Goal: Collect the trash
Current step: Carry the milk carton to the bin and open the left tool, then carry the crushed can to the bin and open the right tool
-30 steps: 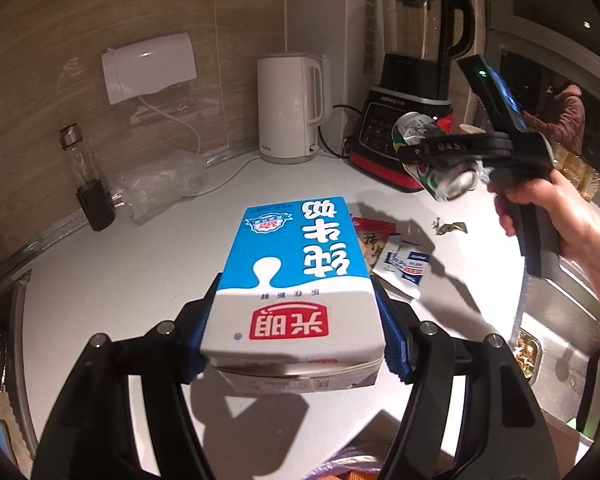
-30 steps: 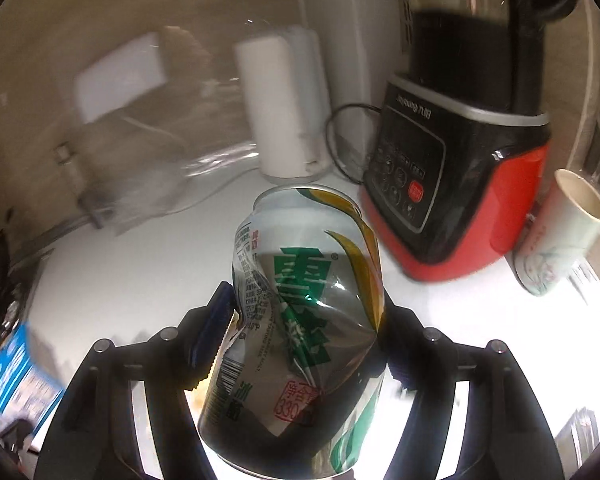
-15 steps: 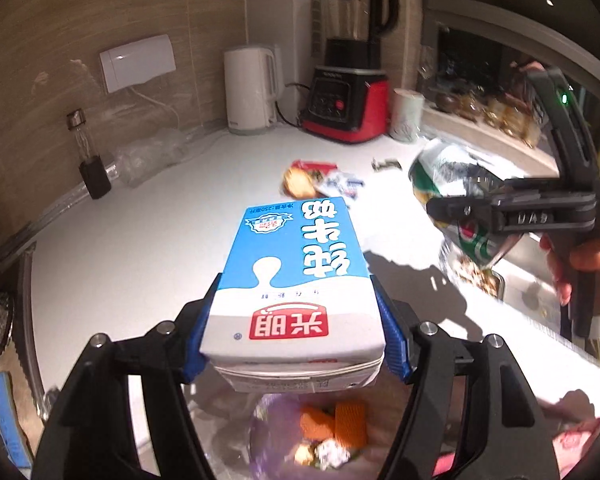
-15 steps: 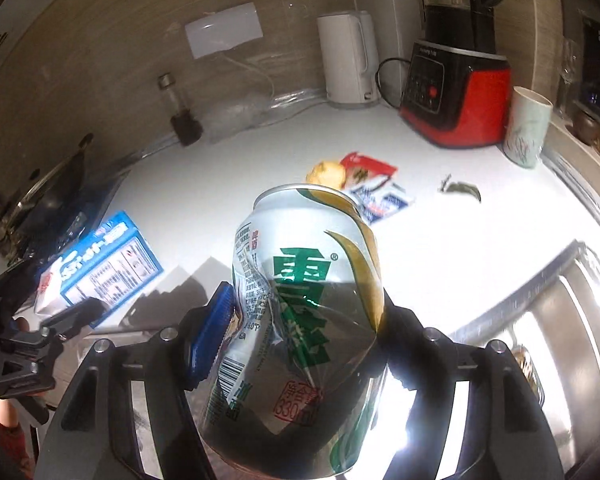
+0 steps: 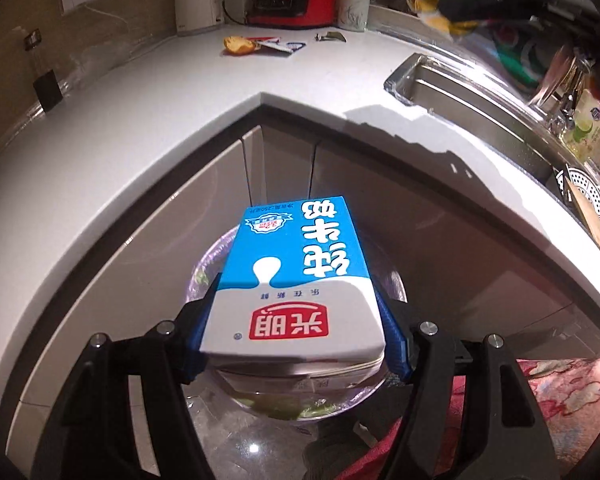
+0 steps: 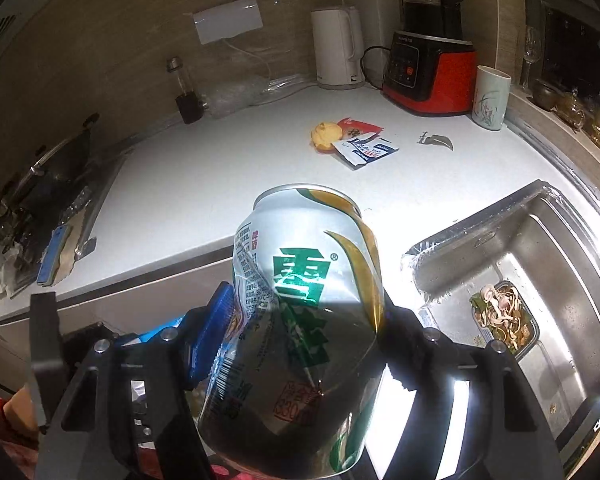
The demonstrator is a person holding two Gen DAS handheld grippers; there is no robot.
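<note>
Already the left gripper [image 5: 296, 344] was clamped on a blue-and-white milk carton [image 5: 296, 276], its blue pads [image 5: 394, 344] pressed to the carton's sides, and the carton hung directly above a plastic-lined trash bin [image 5: 392, 280] on the floor before the corner cabinet [image 5: 284, 160]. The carton's long axis ran forward along the fingers, its printed face upward. The right gripper [image 6: 304, 320] likewise squeezed a dented beer can [image 6: 304, 312], whose long axis also ran along the fingers, its far end aimed at the countertop [image 6: 220, 176]. Neither piece was yet dropped. On the countertop remained a blue-and-white sachet [image 6: 366, 151], a red wrapper [image 6: 356, 126], a yellowish food scrap [image 6: 326, 136] and a small dark scrap [image 6: 438, 141].
</note>
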